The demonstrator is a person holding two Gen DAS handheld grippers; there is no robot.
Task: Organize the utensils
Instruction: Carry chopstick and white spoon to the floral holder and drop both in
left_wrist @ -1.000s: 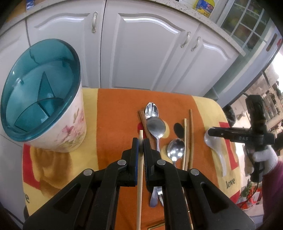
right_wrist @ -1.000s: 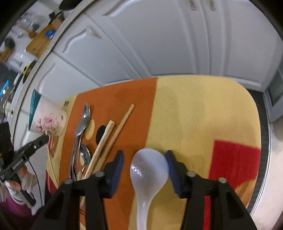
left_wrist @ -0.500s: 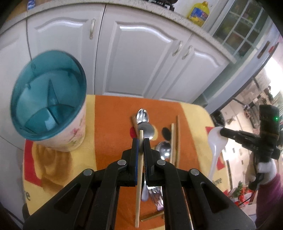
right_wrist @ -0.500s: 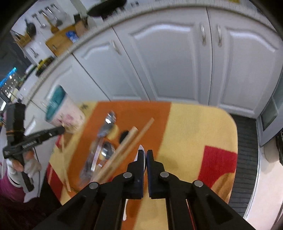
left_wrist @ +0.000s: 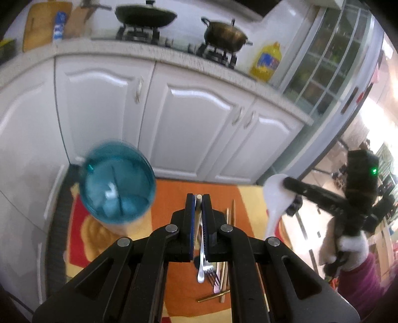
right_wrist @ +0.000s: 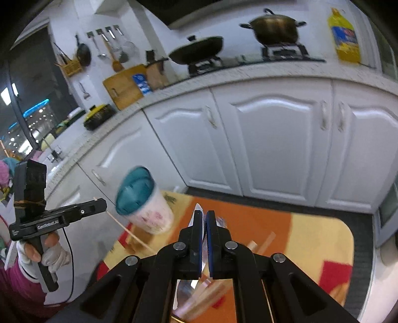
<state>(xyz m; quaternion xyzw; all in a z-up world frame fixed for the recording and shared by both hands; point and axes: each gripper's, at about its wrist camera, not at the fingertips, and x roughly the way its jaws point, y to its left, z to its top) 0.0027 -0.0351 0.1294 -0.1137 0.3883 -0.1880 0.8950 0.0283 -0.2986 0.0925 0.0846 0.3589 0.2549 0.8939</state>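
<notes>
My left gripper (left_wrist: 198,198) is shut on a wooden chopstick (left_wrist: 197,224) and holds it high above the table. In the right wrist view the chopstick (right_wrist: 129,232) hangs down from it. My right gripper (right_wrist: 204,215) is shut on the white soup spoon (right_wrist: 197,210); in the left wrist view the spoon (left_wrist: 274,196) hangs bowl up. The floral utensil holder with a teal divided top (left_wrist: 117,181) stands at the table's left; it also shows in the right wrist view (right_wrist: 143,201). Metal spoons and forks (left_wrist: 205,268) and chopsticks (left_wrist: 230,218) lie on the orange cloth.
The table has an orange, yellow and red cloth (left_wrist: 171,198). White cabinet doors (left_wrist: 199,126) stand close behind it. A counter above carries a wok (left_wrist: 145,15), a pot (left_wrist: 225,31) and a yellow oil bottle (left_wrist: 267,60).
Both grippers have risen well above the table, each carrying its utensil. The holder and the laid-out utensils now look smaller and lower in both views.
</notes>
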